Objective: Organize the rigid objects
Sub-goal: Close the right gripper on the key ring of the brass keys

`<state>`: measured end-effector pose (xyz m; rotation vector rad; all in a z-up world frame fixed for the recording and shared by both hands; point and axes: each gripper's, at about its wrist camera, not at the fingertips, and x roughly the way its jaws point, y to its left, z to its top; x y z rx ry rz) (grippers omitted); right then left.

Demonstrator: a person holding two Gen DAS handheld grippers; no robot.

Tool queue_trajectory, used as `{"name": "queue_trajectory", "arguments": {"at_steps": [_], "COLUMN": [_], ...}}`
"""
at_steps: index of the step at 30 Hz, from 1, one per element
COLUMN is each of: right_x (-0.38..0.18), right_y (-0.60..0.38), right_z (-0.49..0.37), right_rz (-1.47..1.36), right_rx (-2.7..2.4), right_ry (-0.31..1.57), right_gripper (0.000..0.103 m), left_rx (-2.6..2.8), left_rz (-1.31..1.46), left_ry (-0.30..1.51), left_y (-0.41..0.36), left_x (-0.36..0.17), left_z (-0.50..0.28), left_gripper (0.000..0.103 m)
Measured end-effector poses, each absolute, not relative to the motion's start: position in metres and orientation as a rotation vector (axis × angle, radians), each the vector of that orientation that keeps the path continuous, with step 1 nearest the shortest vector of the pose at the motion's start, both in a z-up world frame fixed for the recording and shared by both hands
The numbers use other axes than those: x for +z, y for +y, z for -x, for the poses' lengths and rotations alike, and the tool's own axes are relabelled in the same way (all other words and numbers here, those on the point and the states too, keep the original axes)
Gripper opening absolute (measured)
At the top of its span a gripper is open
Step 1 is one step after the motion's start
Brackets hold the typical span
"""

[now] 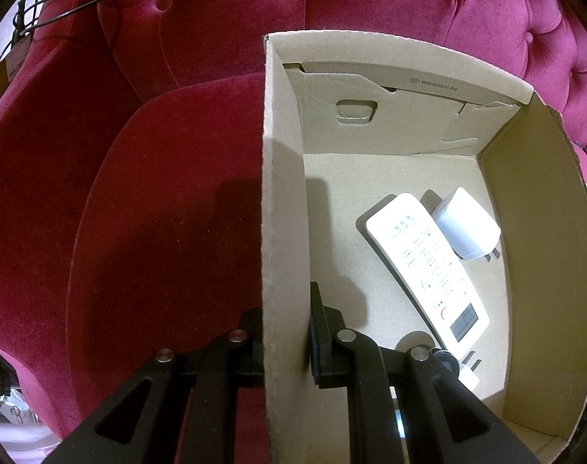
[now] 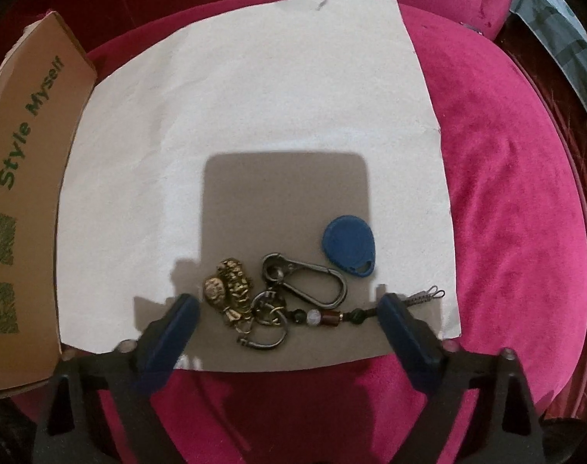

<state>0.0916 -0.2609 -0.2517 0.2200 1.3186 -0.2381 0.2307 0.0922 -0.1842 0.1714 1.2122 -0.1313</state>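
My left gripper (image 1: pixel 285 348) is shut on the left wall of an open cardboard box (image 1: pixel 282 193), one finger outside and one inside. A white remote (image 1: pixel 425 263) and a white charger plug (image 1: pixel 465 228) lie on the box floor. Part of another white plug (image 1: pixel 469 371) shows behind my right finger. In the right wrist view my right gripper (image 2: pixel 287 305) stands open, pointing down over a keychain (image 2: pixel 270 301). Its brass charms (image 2: pixel 231 290), grey carabiner (image 2: pixel 313 278) and beaded cord lie between the blue pads, which do not touch them. A blue key fob (image 2: pixel 349 245) lies just beyond.
The keychain and fob rest on a white paper sheet (image 2: pixel 255 96) spread over a crimson velvet seat cushion (image 2: pixel 506 193). The box's printed outer side (image 2: pixel 26 154) borders the sheet on the left. The tufted sofa back (image 1: pixel 216 19) rises behind the box, with a black cable (image 1: pixel 61 4) at far left.
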Motion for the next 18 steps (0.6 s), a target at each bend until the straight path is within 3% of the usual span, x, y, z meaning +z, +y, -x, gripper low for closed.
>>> {"name": "queue_trajectory", "arguments": {"at_steps": [2, 3, 4, 5, 6, 18], "right_x": [-0.249, -0.247, -0.245, -0.244, -0.242, -0.221], "right_y": [-0.259, -0.258, -0.257, -0.257, -0.255, -0.249], "right_z": [-0.091, -0.092, -0.093, -0.093, -0.094, -0.100], "right_rz": [-0.220, -0.222, -0.224, -0.217, -0.208, -0.192], "right_rx": [-0.233, -0.229, -0.223, -0.223, -0.224, -0.222], "right_ry": [1.316, 1.315, 1.314, 1.313, 1.313, 1.309], "right_gripper": [0.067, 0.062, 0.046, 0.018, 0.005, 0.005], "left_rx": [-0.132, -0.131, -0.131, -0.132, -0.132, -0.132], "left_rz": [-0.171, -0.171, -0.172, -0.172, -0.171, -0.172], "left_ry": [1.212, 1.212, 1.212, 1.212, 1.212, 1.212], "left_y": [0.092, 0.092, 0.092, 0.092, 0.092, 0.092], "left_x": [-0.184, -0.184, -0.184, -0.184, -0.184, -0.184], "left_z": [-0.231, -0.231, -0.231, -0.231, -0.231, -0.230], "left_gripper": [0.014, 0.014, 0.014, 0.014, 0.014, 0.014]}}
